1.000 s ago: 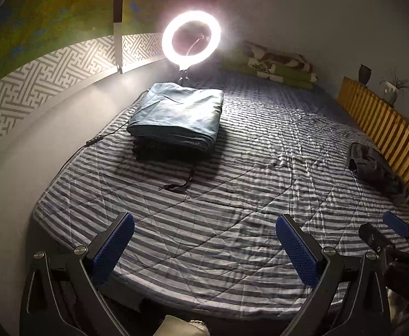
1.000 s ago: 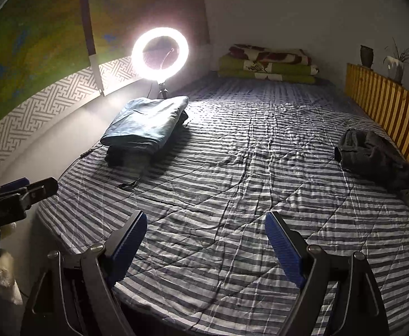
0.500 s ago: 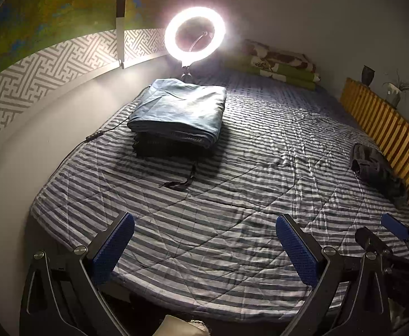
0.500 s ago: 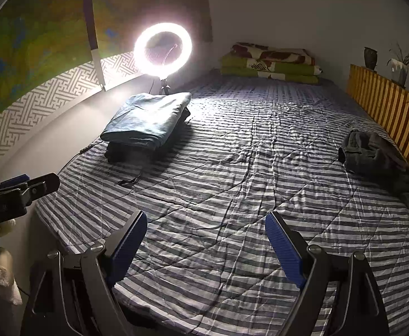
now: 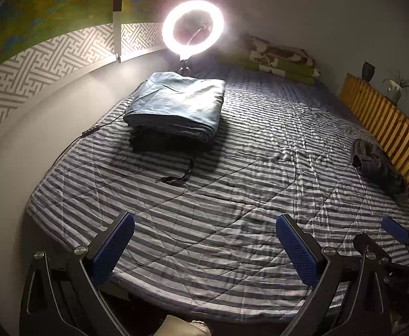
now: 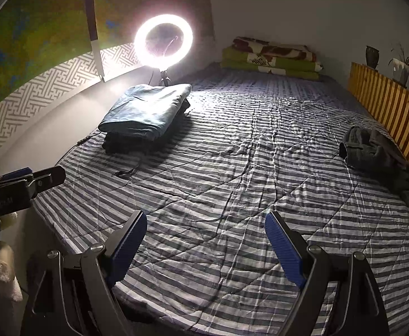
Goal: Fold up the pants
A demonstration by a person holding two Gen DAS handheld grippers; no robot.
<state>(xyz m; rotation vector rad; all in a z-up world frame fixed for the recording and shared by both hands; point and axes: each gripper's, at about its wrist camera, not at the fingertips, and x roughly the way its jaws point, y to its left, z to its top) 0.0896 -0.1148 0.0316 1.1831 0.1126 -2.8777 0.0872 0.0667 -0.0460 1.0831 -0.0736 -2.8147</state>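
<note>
left wrist view: left gripper (image 5: 204, 247) fingers spread, empty, above the striped bed (image 5: 232, 224); crumpled dark pants (image 5: 375, 165) lie far right by the slatted rail. right wrist view: right gripper (image 6: 205, 247) fingers spread, empty; folded stack (image 6: 145, 114) near the ring light (image 6: 163, 37).

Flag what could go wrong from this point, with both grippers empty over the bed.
1. The crumpled dark pants lie at the far edge against the wooden slats; the right gripper might knock them while reaching.
2. A thin cable runs beside the folded stack towards the ring light; the left gripper could snag it.
</note>
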